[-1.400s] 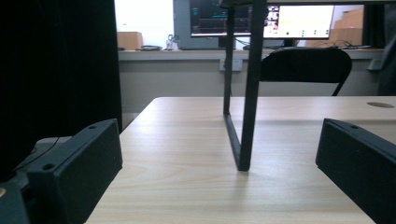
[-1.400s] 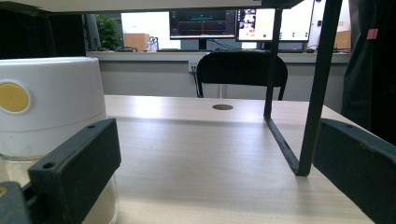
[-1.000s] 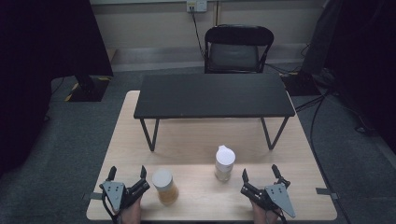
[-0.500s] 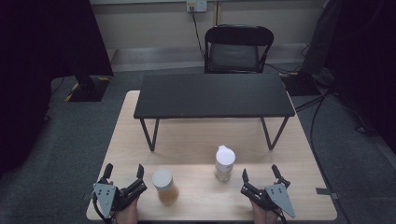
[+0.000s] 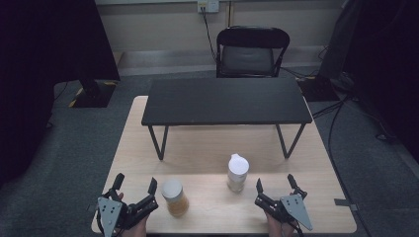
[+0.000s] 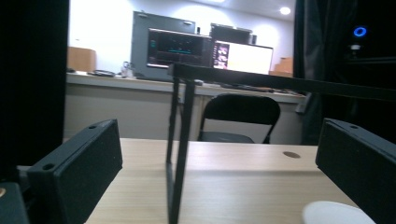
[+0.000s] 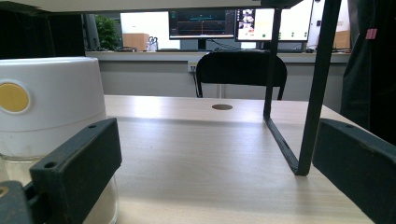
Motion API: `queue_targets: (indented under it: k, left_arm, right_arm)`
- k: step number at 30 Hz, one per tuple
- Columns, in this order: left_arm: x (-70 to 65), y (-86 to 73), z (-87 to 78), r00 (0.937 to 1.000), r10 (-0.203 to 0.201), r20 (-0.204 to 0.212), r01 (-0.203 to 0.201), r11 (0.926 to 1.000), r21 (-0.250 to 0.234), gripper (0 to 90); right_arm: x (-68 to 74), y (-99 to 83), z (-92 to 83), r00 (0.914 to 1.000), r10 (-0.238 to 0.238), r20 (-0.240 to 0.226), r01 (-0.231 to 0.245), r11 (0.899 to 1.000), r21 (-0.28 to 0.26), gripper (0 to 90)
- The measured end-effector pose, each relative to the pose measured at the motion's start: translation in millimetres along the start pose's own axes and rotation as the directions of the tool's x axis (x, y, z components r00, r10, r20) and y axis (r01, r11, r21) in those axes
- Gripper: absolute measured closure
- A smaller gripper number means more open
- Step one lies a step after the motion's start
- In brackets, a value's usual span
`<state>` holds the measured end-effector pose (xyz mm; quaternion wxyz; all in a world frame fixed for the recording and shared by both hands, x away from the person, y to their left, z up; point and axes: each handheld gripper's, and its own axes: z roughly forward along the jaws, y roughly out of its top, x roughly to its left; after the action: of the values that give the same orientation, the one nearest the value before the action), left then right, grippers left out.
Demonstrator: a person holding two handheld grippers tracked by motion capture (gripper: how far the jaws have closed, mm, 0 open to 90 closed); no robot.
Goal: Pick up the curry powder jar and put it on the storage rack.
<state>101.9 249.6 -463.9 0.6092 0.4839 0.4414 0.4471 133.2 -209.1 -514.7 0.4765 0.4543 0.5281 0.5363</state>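
Nothing has been picked up yet, so the work looks to be at its very start. The left claw (image 5: 134, 183) rests with its jaws apart at the near edge of the tabletop (image 5: 207, 212), just beside the amber jar (image 5: 174, 198). The right claw (image 5: 275, 183) is likewise spread and empty, near the white-capped bottle (image 5: 237, 173). Both containers stand upright and untouched; every grasp is left to do.

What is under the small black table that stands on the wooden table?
Under the small black table only bare wood of the wooden table shows between its legs. The strip beneath its top is covered from above. Both jars, the amber jar and the white-capped jar, stand in front of it.
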Motion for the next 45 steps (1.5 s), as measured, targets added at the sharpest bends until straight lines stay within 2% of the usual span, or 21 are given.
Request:
queue_targets:
  k: [6,12,24,31,36,38,42,45]
  left_arm:
    - [-2.4,0.1,0.1,0.9990,0.005,0.045,-0.006,0.9999,0.009,0.0]
    - [-3.0,-2.3,1.1,0.9945,0.010,0.104,-0.011,0.9999,0.011,0.0]
    - [-13.1,-10.3,2.4,0.9863,0.031,0.162,-0.037,0.9985,0.040,0.0]
    - [-16.8,-14.3,2.9,0.9824,0.040,0.183,-0.051,0.9970,0.058,1.0]
    - [-17.8,-16.5,7.2,0.9780,0.047,0.203,-0.068,0.9931,0.096,2.8]
    - [-18.6,-16.5,9.8,0.9776,0.056,0.203,-0.081,0.9899,0.117,4.7]
    - [-17.9,-18.4,12.9,0.9789,0.040,0.200,-0.070,0.9869,0.145,8.6]
    - [-18.1,-20.9,13.7,0.9786,0.042,0.202,-0.074,0.9849,0.156,15.4]
  right_arm:
    - [0.3,0.0,0.0,1.0000,0.000,0.002,0.000,1.000,0.000,0.0]
    - [0.4,0.0,0.0,1.0000,0.000,0.002,0.000,1.000,0.000,0.0]
    - [0.5,-0.1,0.0,1.0000,0.000,0.002,0.000,1.000,0.000,0.0]
    - [0.4,-0.1,0.0,1.0000,0.000,0.002,0.000,1.000,0.000,0.0]
    - [0.5,-0.1,0.0,1.0000,0.000,0.002,0.000,1.000,0.000,0.0]
    - [0.5,-0.1,0.0,1.0000,0.000,0.002,0.000,1.000,0.000,0.0]
    - [0.7,-0.1,-0.1,1.0000,0.000,0.004,0.000,1.000,0.000,0.0]
    - [0.7,-0.1,-0.1,1.0000,0.000,0.004,0.000,1.000,0.000,0.0]
